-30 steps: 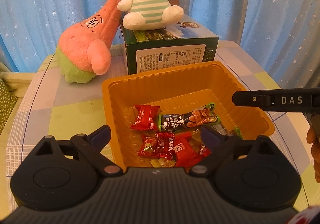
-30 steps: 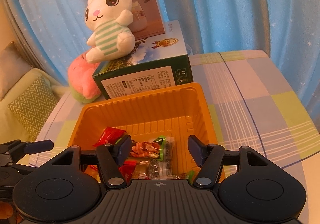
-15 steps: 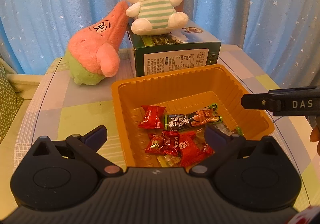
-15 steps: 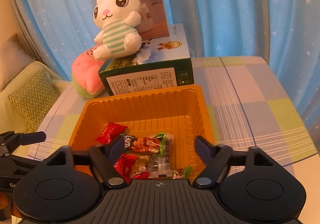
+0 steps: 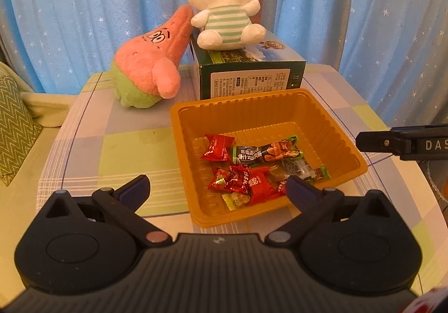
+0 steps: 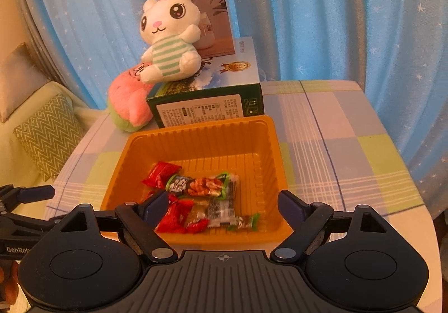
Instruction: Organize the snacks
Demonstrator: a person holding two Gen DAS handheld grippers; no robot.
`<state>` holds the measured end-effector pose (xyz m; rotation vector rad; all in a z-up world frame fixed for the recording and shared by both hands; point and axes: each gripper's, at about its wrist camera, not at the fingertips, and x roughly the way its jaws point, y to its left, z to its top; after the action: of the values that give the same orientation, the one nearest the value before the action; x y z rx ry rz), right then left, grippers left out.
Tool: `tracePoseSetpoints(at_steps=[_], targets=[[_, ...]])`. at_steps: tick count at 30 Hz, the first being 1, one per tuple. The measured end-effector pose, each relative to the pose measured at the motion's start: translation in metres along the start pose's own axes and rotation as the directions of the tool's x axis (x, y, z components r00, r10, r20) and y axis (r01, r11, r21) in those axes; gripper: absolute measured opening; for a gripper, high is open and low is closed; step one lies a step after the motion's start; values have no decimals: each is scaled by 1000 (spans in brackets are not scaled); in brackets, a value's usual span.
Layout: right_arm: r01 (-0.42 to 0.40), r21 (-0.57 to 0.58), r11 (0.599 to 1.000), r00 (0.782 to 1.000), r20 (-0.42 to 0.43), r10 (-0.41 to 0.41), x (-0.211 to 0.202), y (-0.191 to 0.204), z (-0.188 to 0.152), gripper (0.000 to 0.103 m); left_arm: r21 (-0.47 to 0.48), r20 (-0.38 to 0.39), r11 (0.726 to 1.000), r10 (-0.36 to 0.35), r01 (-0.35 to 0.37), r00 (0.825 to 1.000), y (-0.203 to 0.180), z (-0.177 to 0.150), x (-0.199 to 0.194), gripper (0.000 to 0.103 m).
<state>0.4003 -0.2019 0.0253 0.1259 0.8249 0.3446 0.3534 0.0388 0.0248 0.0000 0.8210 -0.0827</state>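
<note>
An orange plastic tray (image 5: pixel 347 142) (image 6: pixel 268 145) sits on the checked tablecloth and holds several wrapped snacks: red candy packets (image 5: pixel 217 147) (image 6: pixel 161 174), a long green-and-dark snack bar (image 5: pixel 266 153) (image 6: pixel 196 185) and small clear-wrapped sweets (image 6: pixel 221 209). My left gripper (image 5: pixel 218 188) hovers above the tray's near left corner, open wide, with nothing gripped. My right gripper (image 6: pixel 224 205) hangs over the tray's near edge, its jaws opening, nothing pressed between the pads. A finger of the right gripper (image 5: pixel 403 143) shows at the right edge of the left wrist view.
Behind the tray stands a green printed box (image 5: pixel 252 80) (image 6: pixel 210 108) with a white bunny plush (image 5: pixel 224 5) (image 6: pixel 168 35) on top. A pink star plush (image 5: pixel 151 63) (image 6: pixel 128 100) leans beside it. Blue starred curtains hang behind. A sofa with a zigzag cushion (image 6: pixel 47 131) lies left.
Both grippers have pulled back and risen from the tray, so more of the table shows. The right gripper's jaws have spread wider.
</note>
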Motion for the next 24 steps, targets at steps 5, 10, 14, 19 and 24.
tracePoseSetpoints(at_steps=[5, 10, 14, 19, 24], targets=[[0, -3, 1000, 1000, 8, 0, -32, 9, -14, 85, -42, 12, 999, -5, 6, 1000, -4, -11, -34, 102], [1, -28, 1000, 999, 33, 0, -70, 21, -29, 85, -52, 26, 999, 17, -16, 1000, -14, -24, -72, 102], [1, -39, 999, 999, 48, 0, -101, 29, -43, 85, -57, 50, 998, 34, -31, 998, -23, -36, -102, 102], [-2, -37, 999, 997, 73, 5, -139, 36, -60, 85, -77, 69, 997, 36, -31, 997, -31, -55, -140, 102], [-10, -43, 999, 994, 110, 14, -179, 44, -83, 85, -71, 76, 997, 46, -40, 996, -42, -78, -174, 103]])
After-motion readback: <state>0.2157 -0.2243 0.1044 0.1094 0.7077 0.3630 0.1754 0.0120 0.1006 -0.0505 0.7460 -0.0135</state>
